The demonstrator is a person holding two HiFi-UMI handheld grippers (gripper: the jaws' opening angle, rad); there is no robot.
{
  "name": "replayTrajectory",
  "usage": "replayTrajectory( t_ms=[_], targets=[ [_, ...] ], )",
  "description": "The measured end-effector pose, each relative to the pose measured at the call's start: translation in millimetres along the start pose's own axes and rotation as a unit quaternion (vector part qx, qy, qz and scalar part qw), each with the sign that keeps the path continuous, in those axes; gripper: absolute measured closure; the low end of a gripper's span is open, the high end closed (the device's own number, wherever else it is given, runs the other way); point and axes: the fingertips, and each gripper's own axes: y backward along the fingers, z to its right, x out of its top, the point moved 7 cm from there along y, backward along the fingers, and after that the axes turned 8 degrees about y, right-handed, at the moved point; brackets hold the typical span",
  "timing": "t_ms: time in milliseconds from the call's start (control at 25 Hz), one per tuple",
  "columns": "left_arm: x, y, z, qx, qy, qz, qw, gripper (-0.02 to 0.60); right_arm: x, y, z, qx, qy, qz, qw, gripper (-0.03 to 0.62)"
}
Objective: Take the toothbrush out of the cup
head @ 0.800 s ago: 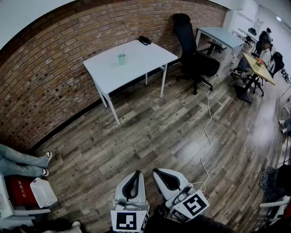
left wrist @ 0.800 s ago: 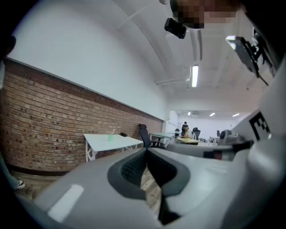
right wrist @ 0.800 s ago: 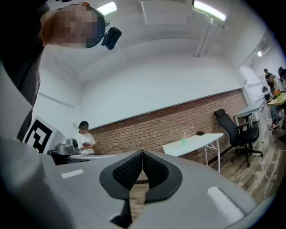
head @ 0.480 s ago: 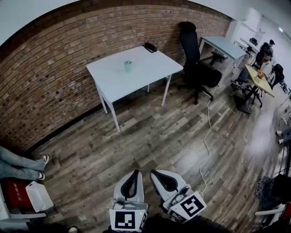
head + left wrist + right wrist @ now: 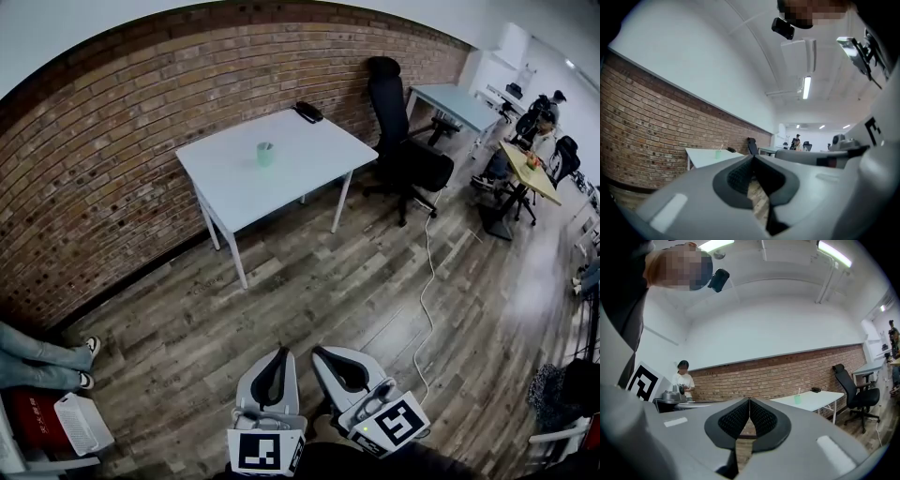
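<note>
1. In the head view, a white table (image 5: 234, 183) is seen far off, set against a brick wall (image 5: 94, 187). A small light green cup (image 5: 265, 154) is stood upright on the table, close to its middle. The cup is too small here for the toothbrush to be made out. A black thing (image 5: 307, 112) is laid at the far corner of the table, and a black chair (image 5: 403, 141) is placed to the right of it. The left gripper (image 5: 283, 353) and the right gripper (image 5: 320, 352) are held side by side at the near edge, over the wood floor (image 5: 328, 281), well apart from the table.

2. In the left gripper view, the left gripper (image 5: 753, 158) is seen with its jaws pressed together at the tips, and nothing is held between them. The cup (image 5: 718, 153) is seen far away on the table (image 5: 701, 157), to the left of the jaws. A thin pale toothbrush (image 5: 721, 147) is stuck up out of the cup and leaned a little to the right.

3. In the right gripper view, the right gripper (image 5: 749, 400) is clenched tight too, with nothing gripped. The cup (image 5: 797, 399) is seen far off to the right on the table (image 5: 815, 399). The toothbrush (image 5: 799, 392) is seen as a thin white stick poked out of its top.
</note>
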Motion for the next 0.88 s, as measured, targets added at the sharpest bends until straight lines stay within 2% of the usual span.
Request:
replayTrajectory(
  t_ms=[440,880],
  targets=[
    [0,-45,-12,0.001,-0.013,-0.012,0.9998,0.572,-6,-28,39,-0.012,-0.013,0.009,1.000,0.591],
    [-10,-105,-13,0.003,-0.026,-0.045,0.9986,0.574,-21,-52,94,-0.023,-0.040,0.014,0.999,0.591]
  ],
)
